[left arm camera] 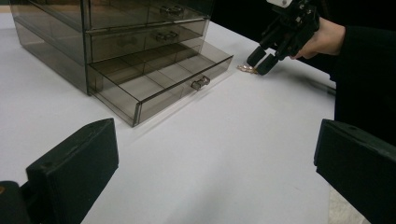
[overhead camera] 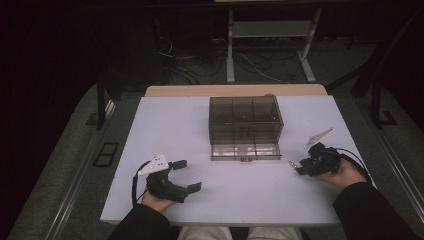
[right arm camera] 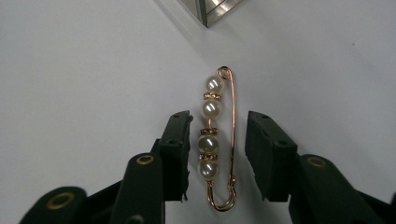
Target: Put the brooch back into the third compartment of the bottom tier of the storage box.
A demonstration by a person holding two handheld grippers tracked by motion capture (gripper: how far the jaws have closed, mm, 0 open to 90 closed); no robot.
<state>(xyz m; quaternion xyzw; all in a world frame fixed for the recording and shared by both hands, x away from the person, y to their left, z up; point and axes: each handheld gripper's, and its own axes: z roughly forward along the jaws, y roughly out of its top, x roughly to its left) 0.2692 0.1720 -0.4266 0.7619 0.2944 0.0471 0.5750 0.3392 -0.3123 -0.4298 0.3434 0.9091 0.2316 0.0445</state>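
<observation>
Right now the pearl pin (right arm camera: 217,140) lies flat on the white surface (overhead camera: 165,120), at 4 o'clock from the smoky drawer box (overhead camera: 245,120), whose bottom drawer (left arm camera: 159,86) is pulled out. Right gripper (right arm camera: 217,154) jaws straddle it, part open, not touching. Left gripper (overhead camera: 187,175) jaws wide open, empty, at 7 o'clock.

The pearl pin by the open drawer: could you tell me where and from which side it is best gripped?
Grip the pearl pin across its middle, beads on one side and wire on the other, coming straight down. It lies flat on the table, lengthwise between the right hand-held gripper's open jaws, so closing should pinch its narrow width.
</observation>
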